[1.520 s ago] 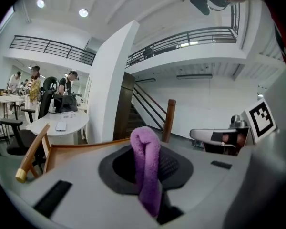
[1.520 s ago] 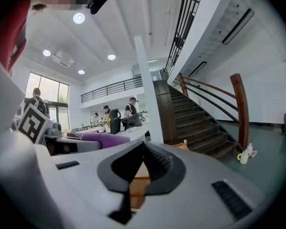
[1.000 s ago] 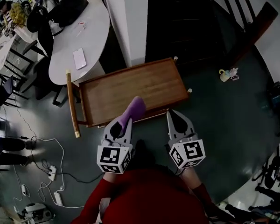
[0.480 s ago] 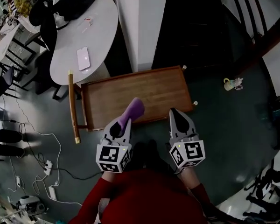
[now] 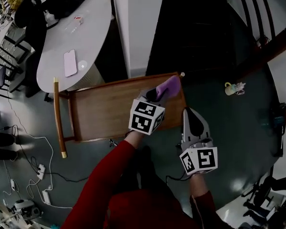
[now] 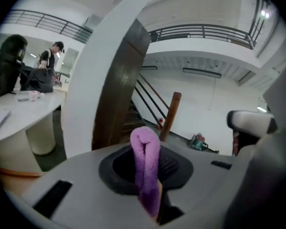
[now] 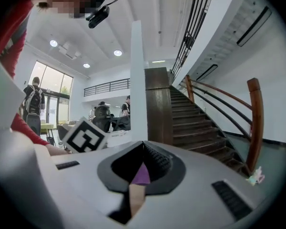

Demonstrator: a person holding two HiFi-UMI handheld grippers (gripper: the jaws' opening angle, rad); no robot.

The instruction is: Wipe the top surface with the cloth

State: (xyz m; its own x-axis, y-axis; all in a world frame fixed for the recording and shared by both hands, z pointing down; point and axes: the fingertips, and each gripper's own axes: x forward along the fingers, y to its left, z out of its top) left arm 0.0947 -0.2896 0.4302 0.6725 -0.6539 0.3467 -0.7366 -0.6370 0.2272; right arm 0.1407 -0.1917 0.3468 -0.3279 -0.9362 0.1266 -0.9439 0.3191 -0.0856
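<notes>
A wooden tray-top cart (image 5: 100, 111) stands on the dark floor below me. My left gripper (image 5: 155, 94) reaches across it and is shut on a purple cloth (image 5: 168, 85), which hangs over the top's far right corner. In the left gripper view the folded cloth (image 6: 146, 161) stands upright, pinched between the jaws. My right gripper (image 5: 190, 112) is shut and holds nothing; it hovers off the cart's near right side, above the floor. Through the right gripper view's jaw slit I see a sliver of the cloth (image 7: 142, 174) and of the wood (image 7: 135, 195).
A white oval table (image 5: 88, 25) with a phone (image 5: 69, 63) stands at the back left, next to a white pillar (image 5: 139, 27). The cart's wooden handle bar (image 5: 58, 118) runs along its left end. A small toy (image 5: 231, 88) lies on the floor at right; cables (image 5: 40, 171) trail at left.
My left gripper has carried the cloth from the near edge of the wooden top across to its far right corner. The right gripper has stayed at the near right.
</notes>
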